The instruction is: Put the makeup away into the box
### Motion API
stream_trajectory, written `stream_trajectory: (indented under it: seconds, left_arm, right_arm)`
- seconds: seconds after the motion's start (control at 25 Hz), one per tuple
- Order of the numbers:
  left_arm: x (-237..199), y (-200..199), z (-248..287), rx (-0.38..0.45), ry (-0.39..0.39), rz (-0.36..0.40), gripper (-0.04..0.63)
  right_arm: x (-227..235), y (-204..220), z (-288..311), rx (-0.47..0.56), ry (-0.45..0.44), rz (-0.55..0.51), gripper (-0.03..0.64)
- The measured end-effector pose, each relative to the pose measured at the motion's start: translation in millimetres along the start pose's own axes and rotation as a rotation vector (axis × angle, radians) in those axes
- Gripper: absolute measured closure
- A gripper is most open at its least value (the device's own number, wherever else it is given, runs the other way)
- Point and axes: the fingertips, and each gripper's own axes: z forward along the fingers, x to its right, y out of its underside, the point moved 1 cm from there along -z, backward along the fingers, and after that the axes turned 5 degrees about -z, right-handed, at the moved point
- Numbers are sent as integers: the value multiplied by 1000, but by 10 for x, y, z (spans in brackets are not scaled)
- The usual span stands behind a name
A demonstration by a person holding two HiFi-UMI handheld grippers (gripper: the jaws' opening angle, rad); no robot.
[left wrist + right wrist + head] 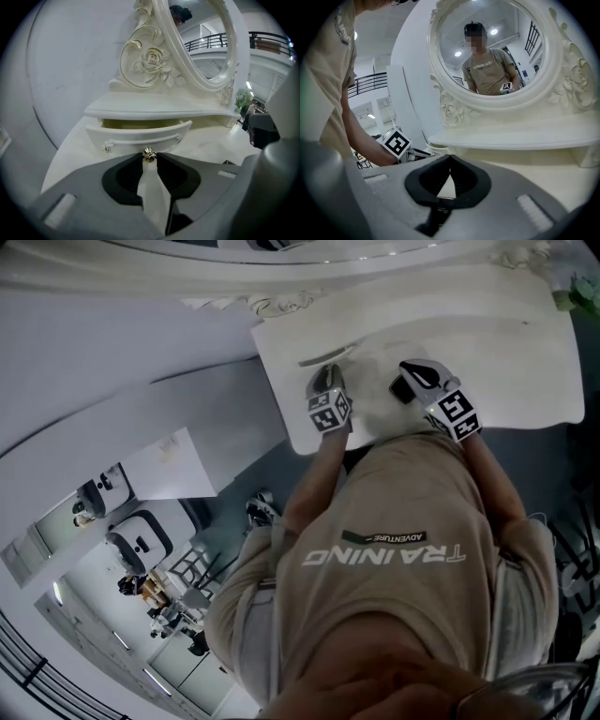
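Left tongs (pixel 149 160) are clamping the small gold knob (pixel 148 152) of the drawer (pixel 140 132), which is standing partly open beneath the upper shelf (pixel 159 111) of a white dressing table. Right tongs (pixel 449 161) are showing tips together with nothing between them, hovering over the tabletop (pixel 525 352) beside the left pair and facing the oval mirror (pixel 492 47), in which the person's reflection is showing.

No makeup is appearing in any view. The drawer's pale interior is showing only as a narrow strip, so its contents cannot be told. The drawer is probably serving as the box.

The step in hand is judged to be opening the drawer. To do it well, the pull should be running straight out along the drawer's line of travel, level with the tabletop. A small round knob is likely to slip from the pads if the tongs are tilting or twisting. A firm grip and a slow draw are advisable, ending before the drawer is leaving its slot and with the free right tongs well clear of the drawer's path.
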Motion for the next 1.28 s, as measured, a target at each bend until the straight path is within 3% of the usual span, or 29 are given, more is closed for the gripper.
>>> stream_trajectory:
  seconds: [1.0,1.28]
  left_arm:
    - [41,288,-284,-8,-5,-22,495]
    - [59,298,-302,16,2,-11,494]
  right_arm:
    - [-254,126,-176,-35,-53,-22,614]
    - [-204,250,-127,-64,-16,-14,614]
